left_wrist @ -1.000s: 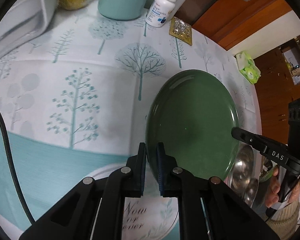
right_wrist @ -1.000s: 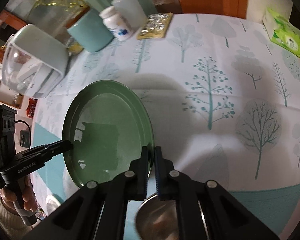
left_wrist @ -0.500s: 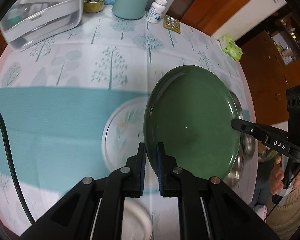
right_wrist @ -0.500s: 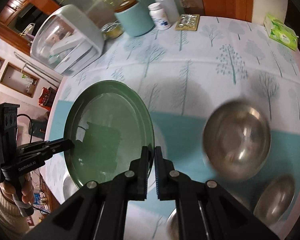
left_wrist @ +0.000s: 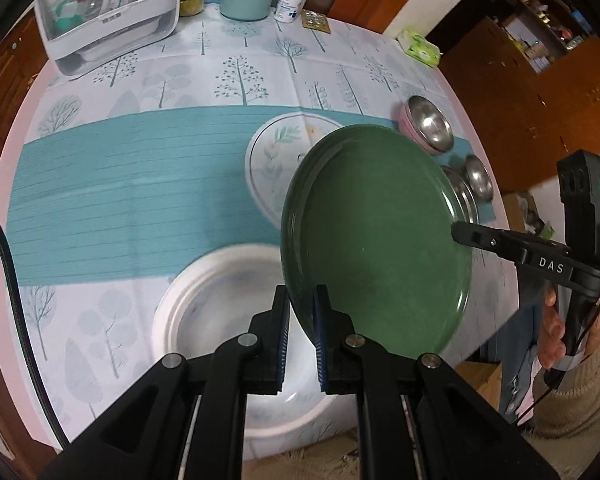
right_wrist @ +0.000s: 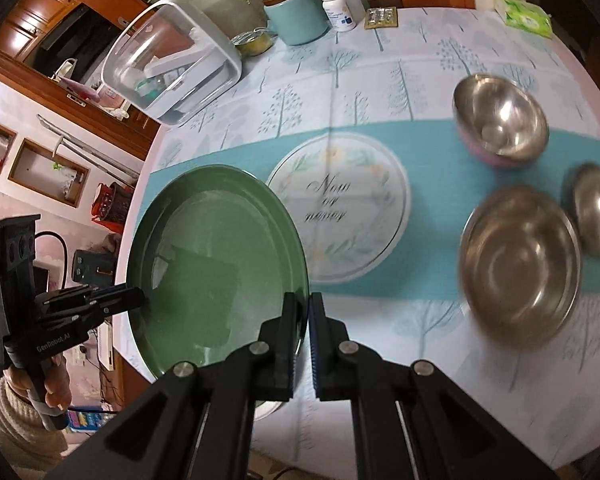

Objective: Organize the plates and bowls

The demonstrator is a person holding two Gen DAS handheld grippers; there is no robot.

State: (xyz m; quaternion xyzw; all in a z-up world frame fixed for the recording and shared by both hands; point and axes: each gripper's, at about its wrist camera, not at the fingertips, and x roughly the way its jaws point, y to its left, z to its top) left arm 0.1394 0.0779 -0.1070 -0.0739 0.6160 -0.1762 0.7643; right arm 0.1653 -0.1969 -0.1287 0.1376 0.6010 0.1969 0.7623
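**A:** How far along is the sorting?

**B:** Early, I'd judge. Going left to right across the table point(left_wrist: 100, 184): a white plate point(left_wrist: 204, 320) sits at the near edge, a floral plate point(right_wrist: 340, 208) on the teal stripe at the middle, and toward the right edge three steel bowls lie apart: a pink-sided bowl point(right_wrist: 500, 124), a large bowl point(right_wrist: 520, 264) and a small bowl point(right_wrist: 596, 208). Nothing is stacked yet.

**A:** And the green plate?

**B:** The green plate point(left_wrist: 376, 240) is in the air, tilted, over the near half of the table above the white plate. The left gripper point(left_wrist: 302, 320) pinches its near rim, jaws pressed onto it; the right gripper point(right_wrist: 304, 320) clamps the opposite rim the same way.

**A:** How does it look?

**B:** Dark green, glossy, round with a shallow raised rim, clean and empty. Its glaze throws reflections.

**A:** What remains?

**B:** Setting it down, probably on another plate, then nesting the bowls.
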